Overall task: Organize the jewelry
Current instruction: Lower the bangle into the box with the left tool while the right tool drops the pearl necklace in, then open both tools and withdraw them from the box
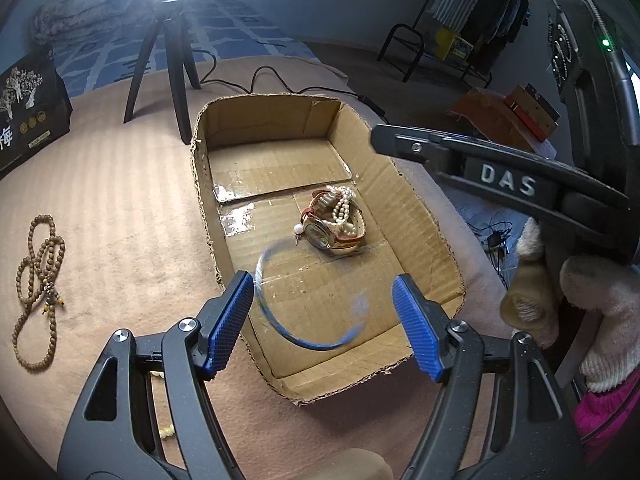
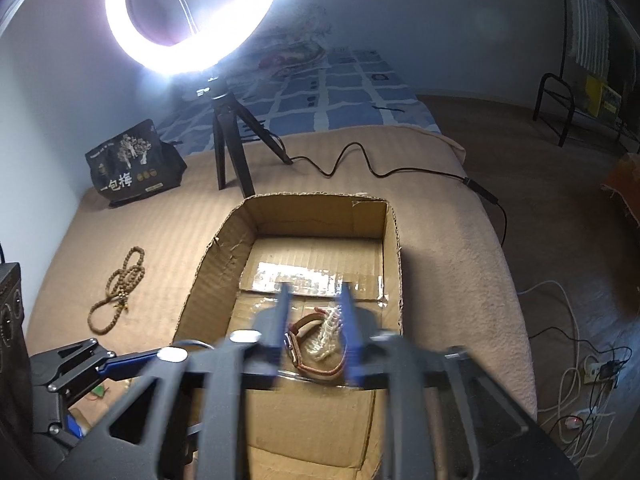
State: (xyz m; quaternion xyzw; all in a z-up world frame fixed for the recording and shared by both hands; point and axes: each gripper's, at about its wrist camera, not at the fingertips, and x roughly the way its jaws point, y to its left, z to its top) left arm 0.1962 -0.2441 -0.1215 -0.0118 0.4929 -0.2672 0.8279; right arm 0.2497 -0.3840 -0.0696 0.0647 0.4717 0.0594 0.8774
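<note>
we are working over the box on the bed, and the bangle is showing as a blurred blue ring between the pads of our left hand-held gripper. its jaws are standing wide; the ring's left edge is just beside the left pad and well apart from the right one, so we are judging it loose, not gripped, possibly dropping. we are reckoning it stiff, light, smooth and likely brittle, best pinched across the rim with little force.

our right hand-held gripper is blurred, jaws partly apart, holding nothing; the watch and pearls are lying in the box between its fingers. in the left view that pile is sitting at 12 o'clock from the bangle. pearls are slippery and limp, better taken at a bunched strand; the watch is heavier, best taken by its strap.

the wooden beads are waiting on the bed at 9 o'clock of the box, soft-draping and light.
</note>
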